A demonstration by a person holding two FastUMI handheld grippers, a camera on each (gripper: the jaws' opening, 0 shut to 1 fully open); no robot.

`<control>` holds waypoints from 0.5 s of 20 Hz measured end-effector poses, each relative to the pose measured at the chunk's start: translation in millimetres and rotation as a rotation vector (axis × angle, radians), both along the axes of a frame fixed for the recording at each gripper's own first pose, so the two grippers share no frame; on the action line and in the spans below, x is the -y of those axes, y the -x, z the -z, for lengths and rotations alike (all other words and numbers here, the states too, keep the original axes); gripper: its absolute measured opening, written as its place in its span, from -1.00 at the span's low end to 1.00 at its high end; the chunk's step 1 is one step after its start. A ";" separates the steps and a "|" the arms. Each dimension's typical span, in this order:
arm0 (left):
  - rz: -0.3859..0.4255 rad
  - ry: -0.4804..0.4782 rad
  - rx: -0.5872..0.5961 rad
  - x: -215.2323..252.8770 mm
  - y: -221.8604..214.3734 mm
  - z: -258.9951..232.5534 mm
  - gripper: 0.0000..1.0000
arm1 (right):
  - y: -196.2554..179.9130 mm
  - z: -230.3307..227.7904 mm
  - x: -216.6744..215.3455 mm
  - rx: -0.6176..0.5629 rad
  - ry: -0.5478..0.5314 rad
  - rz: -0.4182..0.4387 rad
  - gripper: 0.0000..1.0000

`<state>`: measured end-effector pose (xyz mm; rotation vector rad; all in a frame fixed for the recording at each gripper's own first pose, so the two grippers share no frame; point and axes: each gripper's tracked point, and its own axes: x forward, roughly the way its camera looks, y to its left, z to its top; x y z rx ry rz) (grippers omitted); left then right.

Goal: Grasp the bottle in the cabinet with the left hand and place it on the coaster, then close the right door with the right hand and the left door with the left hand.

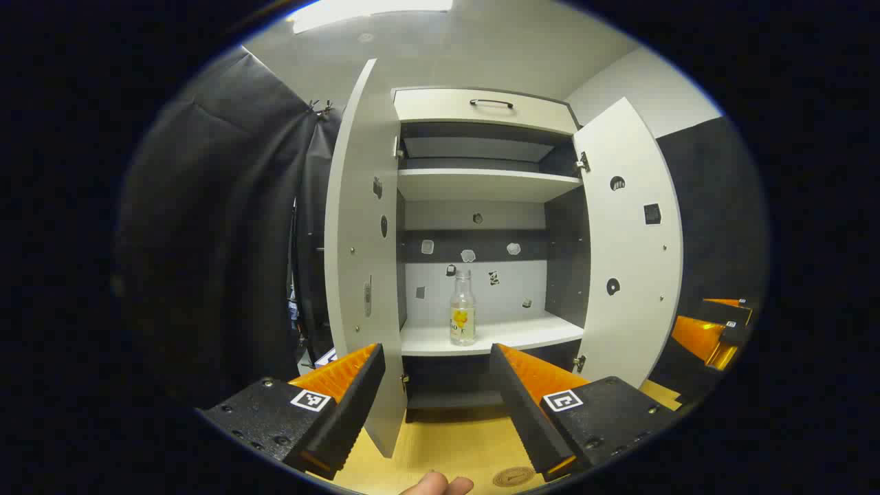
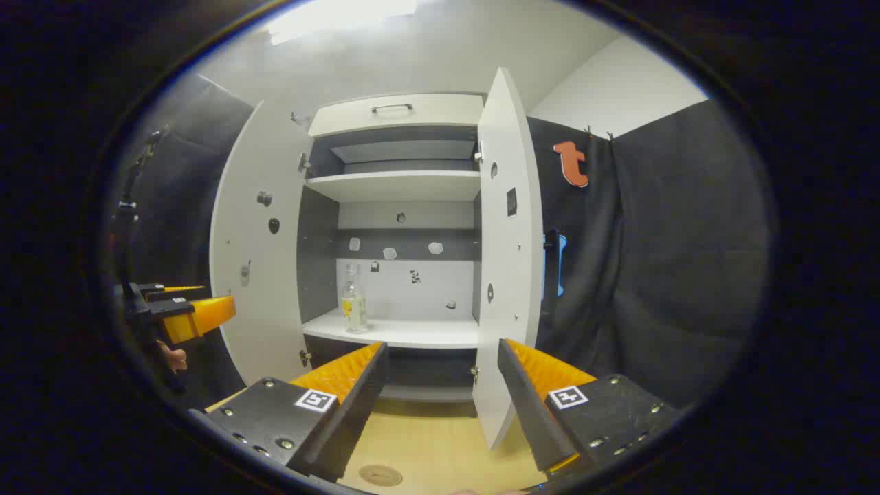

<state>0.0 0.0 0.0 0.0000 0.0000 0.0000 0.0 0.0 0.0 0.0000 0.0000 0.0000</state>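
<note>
A clear bottle with a yellow label stands upright on the cabinet's lower shelf; in the right gripper view the bottle sits at the shelf's left. Both doors hang open: the left door and the right door, also the left door and the right door. My left gripper is open, well short of the bottle. My right gripper is open, empty, facing the shelf. A round coaster lies on the wooden table; the coaster is near the front edge.
The wooden table runs up to the cabinet's foot. An upper shelf and a drawer with a handle sit above. Black cloth hangs on both sides. The other gripper shows far right; a fingertip is at the bottom.
</note>
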 end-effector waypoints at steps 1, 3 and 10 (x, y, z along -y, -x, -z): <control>0.016 0.000 -0.005 3.4 -5.2 2.4 0.99 | -4.0 5.2 -3.8 -0.014 0.016 -0.005 0.94; 0.034 -0.003 -0.014 4.5 -17.8 7.0 0.92 | -12.4 0.2 -8.2 0.007 0.053 -0.007 0.94; 0.055 -0.008 -0.037 15.3 -61.9 26.4 0.93 | -38.4 -9.9 -22.9 0.031 0.011 -0.042 0.94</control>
